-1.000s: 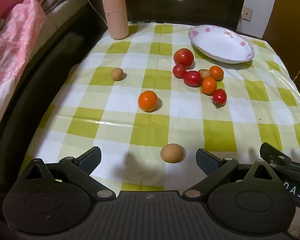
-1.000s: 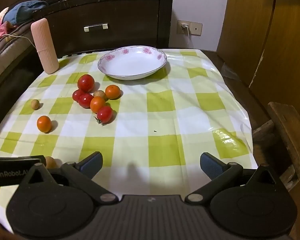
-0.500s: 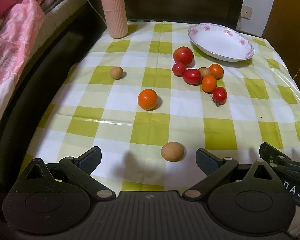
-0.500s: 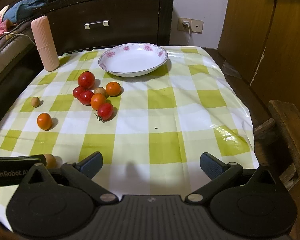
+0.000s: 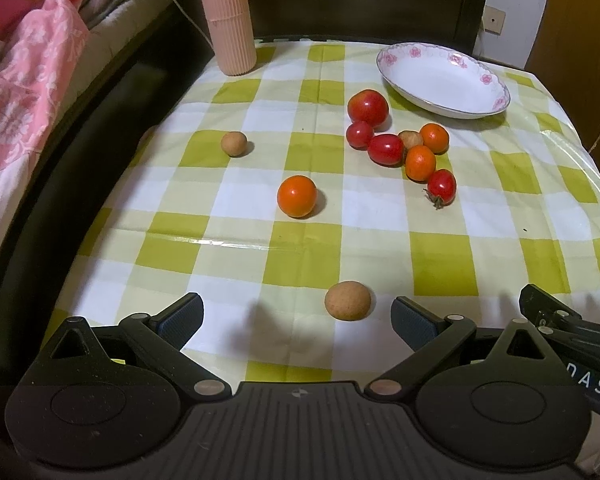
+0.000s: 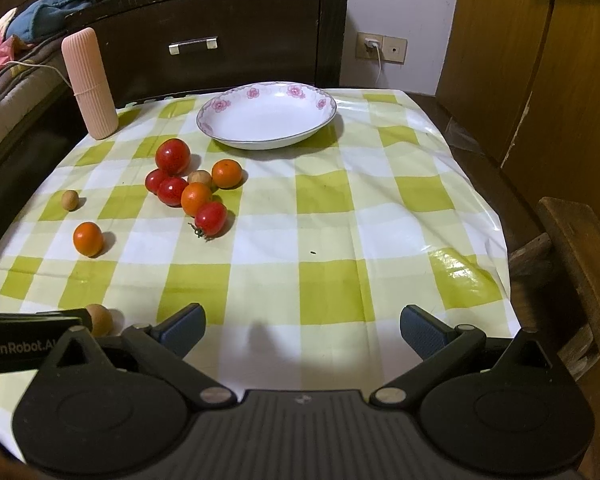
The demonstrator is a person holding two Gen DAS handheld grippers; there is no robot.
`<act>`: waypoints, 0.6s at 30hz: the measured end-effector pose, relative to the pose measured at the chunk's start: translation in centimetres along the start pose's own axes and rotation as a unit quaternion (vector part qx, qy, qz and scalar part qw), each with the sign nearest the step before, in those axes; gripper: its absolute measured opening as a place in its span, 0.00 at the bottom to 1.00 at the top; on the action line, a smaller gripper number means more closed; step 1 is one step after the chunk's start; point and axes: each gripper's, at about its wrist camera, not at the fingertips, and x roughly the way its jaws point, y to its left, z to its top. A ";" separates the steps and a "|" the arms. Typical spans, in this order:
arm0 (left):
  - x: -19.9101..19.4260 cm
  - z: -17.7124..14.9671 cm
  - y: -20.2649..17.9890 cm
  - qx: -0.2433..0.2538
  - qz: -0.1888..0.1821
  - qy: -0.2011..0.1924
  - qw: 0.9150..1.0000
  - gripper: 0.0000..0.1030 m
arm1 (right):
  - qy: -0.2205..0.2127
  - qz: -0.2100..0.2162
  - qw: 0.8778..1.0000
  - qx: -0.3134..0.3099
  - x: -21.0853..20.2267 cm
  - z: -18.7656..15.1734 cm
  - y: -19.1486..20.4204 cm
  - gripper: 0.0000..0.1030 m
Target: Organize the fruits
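Pink ribbed cup [image 5: 231, 16] guards our far-left table edge. Our left gripper [image 5: 296, 316] hangs with jaws spread, a brown fruit [image 5: 347, 300] just before its fingertips. Mid-cloth sits the fruit cluster [image 6: 188, 188]; the plate [image 6: 266, 115] lies beyond. Rightward, our right gripper [image 6: 302, 326] gapes empty over bare checked tablecloth [image 6: 380, 240].

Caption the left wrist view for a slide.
Open left gripper near a brown fruit; tomatoes beside an empty dish.

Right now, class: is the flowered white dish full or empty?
Empty. The dish shows only its bare white inside in both views; every fruit, like the big red tomato, lies on the checked cloth.
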 end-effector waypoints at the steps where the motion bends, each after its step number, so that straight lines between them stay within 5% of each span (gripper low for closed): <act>1: 0.0 0.0 0.0 0.000 0.001 0.000 1.000 0.98 | 0.000 0.000 1.000 0.000 0.0 0.0 0.0 0.98; 18: 0.0 -0.1 0.0 0.002 0.002 0.000 1.000 0.98 | 0.002 0.000 1.000 0.000 0.1 -0.1 0.1 0.98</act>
